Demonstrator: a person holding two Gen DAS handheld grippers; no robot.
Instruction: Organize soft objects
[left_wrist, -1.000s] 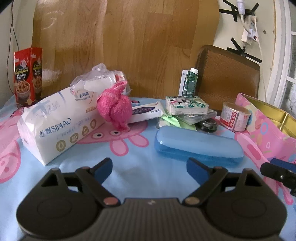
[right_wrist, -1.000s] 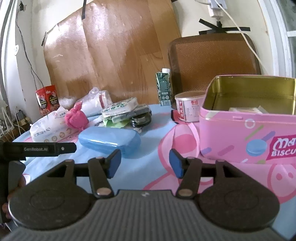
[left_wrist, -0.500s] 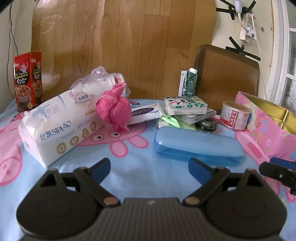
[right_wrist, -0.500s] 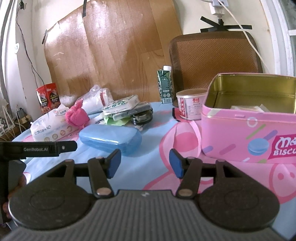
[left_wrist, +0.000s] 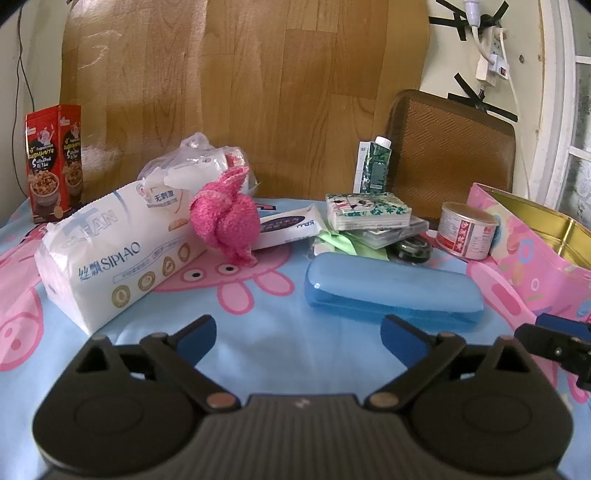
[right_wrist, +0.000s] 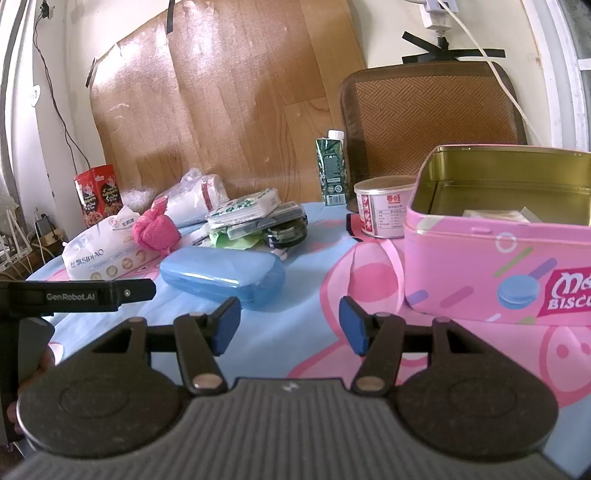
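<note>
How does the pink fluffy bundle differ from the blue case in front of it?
The pink fluffy bundle is fuzzy, lumpy and leans on the tissue pack; the blue case is smooth, long and lies flat, apart from the pack. Both rest on the cartoon tablecloth, ungripped.

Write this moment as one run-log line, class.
left gripper: opening, empty | right gripper: open, empty | pink fuzzy toy: against tissue pack | biscuit tin: lid off
</note>
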